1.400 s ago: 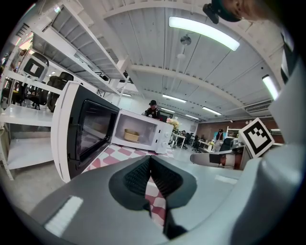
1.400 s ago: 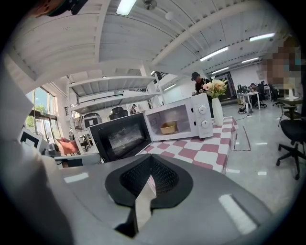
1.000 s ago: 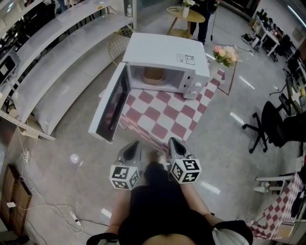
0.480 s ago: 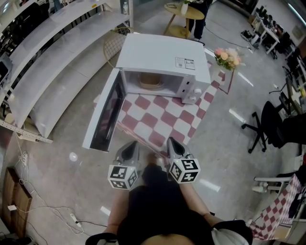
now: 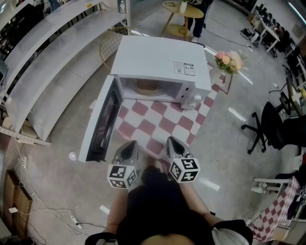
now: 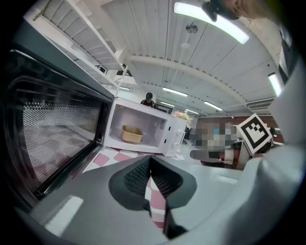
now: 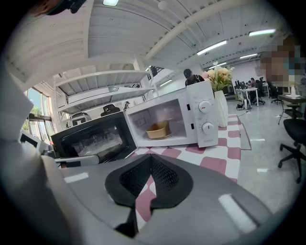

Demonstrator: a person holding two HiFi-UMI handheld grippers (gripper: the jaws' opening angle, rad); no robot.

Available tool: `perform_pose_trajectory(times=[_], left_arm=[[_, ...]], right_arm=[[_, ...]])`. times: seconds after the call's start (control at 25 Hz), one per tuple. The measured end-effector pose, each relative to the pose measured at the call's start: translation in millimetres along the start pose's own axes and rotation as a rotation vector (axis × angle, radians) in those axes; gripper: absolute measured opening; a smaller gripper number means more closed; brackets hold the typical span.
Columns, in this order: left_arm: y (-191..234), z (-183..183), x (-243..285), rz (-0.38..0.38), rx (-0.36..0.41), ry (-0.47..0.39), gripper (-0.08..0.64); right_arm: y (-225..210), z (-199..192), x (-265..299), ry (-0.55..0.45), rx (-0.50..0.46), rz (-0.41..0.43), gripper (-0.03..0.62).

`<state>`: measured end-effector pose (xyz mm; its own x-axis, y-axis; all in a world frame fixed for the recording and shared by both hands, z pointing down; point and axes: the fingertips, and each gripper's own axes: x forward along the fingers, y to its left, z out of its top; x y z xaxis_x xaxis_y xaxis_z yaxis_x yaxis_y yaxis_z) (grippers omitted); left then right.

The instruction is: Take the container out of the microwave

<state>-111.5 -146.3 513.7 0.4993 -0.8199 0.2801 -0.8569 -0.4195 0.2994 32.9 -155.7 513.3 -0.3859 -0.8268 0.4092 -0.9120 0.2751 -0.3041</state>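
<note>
A white microwave (image 5: 162,62) stands on a table with a red-and-white checked cloth (image 5: 158,125). Its dark door (image 5: 98,122) hangs wide open to the left. Inside sits a tan, shallow container (image 5: 147,87), also seen in the left gripper view (image 6: 132,134) and the right gripper view (image 7: 158,129). My left gripper (image 5: 131,143) and right gripper (image 5: 171,140) are side by side at the table's near edge, well short of the cavity. Both are shut and hold nothing, their pads meeting in the left gripper's (image 6: 149,161) and right gripper's (image 7: 151,160) own views.
A vase of flowers (image 5: 228,60) stands to the right of the microwave. An office chair (image 5: 265,125) is on the right and long white shelves (image 5: 52,43) on the left. A round wooden table (image 5: 180,10) and a standing person are behind. Cables (image 5: 33,210) lie on the floor.
Both grippers have advanced together toward the table and microwave. The microwave and its open door now sit lower and nearer in the head view. The jaws stayed shut.
</note>
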Motion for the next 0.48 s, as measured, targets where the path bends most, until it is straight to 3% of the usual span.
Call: perform_pose_trajectory(times=[0.48], left_arm=[[15.2, 13.2, 40.3, 0.014, 0.009, 0.015, 0.009]], right_arm=[[-16.8, 11.4, 34.8, 0.028, 0.013, 0.015, 0.001]])
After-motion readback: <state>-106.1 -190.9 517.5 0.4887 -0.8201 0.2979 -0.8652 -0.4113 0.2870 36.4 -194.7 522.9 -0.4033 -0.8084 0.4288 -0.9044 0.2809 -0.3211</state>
